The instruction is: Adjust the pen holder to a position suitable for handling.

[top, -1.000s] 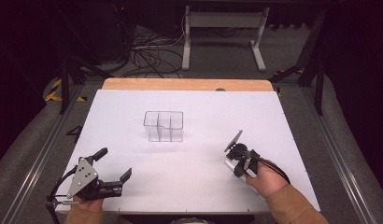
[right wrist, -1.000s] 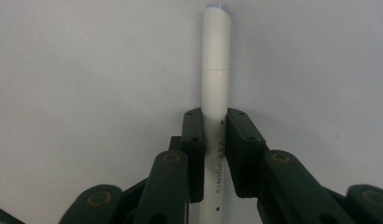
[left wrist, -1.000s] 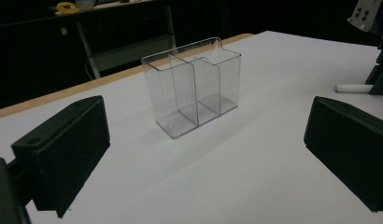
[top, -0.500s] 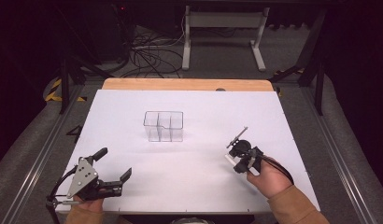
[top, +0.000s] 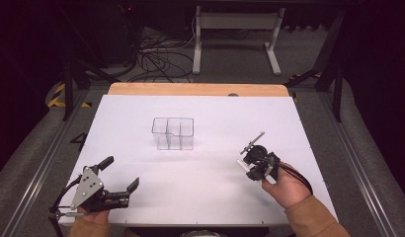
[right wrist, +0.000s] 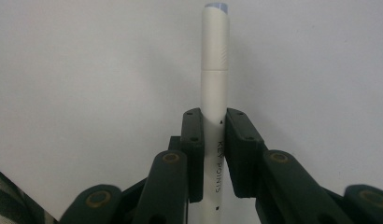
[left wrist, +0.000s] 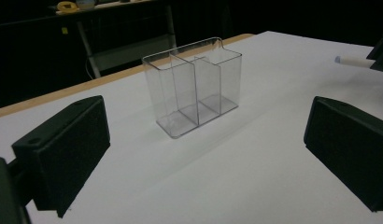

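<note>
Right tongs grip a white pen above the desk; left tongs rest open near the front edge.

The white desk [top: 205, 197] carries a clear plastic organizer [top: 173, 133] standing upright near its middle, its compartments split by clear walls and showing nothing inside. The left tongs [top: 120, 178] sit at the desk's near left corner, jaws spread wide with nothing between them, pointing toward the organizer. The right tongs [top: 246, 165] are at the right side, well apart from the organizer, jaws closed tight on a white pen [right wrist: 215, 60]. The pen's capped end sticks out past the jaw tips, and its barrel reads "KEY POINTS".
</note>
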A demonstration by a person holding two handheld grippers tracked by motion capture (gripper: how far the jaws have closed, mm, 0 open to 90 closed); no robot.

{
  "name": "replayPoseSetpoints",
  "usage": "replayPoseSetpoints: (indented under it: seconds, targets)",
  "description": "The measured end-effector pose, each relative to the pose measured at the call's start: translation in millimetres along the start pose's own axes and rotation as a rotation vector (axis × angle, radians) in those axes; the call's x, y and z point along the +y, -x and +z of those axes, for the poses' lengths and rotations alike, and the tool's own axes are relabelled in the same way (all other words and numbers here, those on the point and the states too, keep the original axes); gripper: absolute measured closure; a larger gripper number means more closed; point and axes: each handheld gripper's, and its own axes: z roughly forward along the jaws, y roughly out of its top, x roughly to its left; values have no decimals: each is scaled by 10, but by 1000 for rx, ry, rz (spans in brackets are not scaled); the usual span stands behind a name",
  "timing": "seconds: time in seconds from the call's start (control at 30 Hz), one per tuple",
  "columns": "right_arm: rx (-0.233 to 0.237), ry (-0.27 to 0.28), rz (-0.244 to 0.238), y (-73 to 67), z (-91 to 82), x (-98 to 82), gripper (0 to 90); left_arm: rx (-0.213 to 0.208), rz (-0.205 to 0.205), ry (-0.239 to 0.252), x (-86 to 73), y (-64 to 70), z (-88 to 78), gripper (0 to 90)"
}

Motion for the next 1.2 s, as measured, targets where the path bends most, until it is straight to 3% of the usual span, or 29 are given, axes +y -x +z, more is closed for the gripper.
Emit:
replayPoseSetpoints:
  seconds: [0.47,0.97,1.2]
  targets:
    - [-13,121,-66,-31,-153,43,786,1,-2,1,0,-3,2,11]
    - [6,390,-119,-20,-396,118,786,3,-1,1,0,-8,-1,11]
    - [30,519,-119,-6,-494,147,786,3,1,3,1,-6,0,11]
